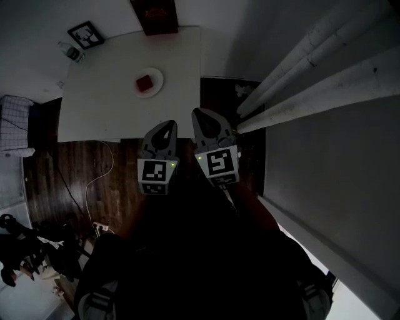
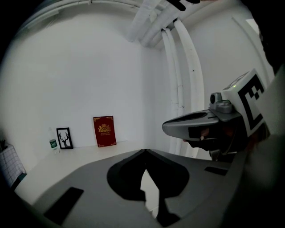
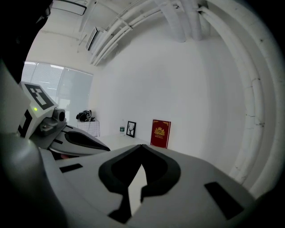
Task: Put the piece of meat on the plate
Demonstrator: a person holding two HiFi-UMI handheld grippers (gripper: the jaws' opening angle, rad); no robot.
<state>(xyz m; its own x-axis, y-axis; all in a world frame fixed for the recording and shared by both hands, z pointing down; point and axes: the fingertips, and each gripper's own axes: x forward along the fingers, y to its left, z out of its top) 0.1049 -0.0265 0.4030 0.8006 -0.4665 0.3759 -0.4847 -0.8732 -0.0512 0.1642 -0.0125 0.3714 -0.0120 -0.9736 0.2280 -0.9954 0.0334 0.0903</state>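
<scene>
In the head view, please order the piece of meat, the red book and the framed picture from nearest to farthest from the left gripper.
1. piece of meat, on the plate, just ahead.
2. red book, far back, straight ahead.
3. framed picture, far back, to the left.

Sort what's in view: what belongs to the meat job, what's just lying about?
Job: meat, plate under it, table, left gripper, right gripper, both shut.
Lying about: red book, framed picture, bottle, floor cable.
</scene>
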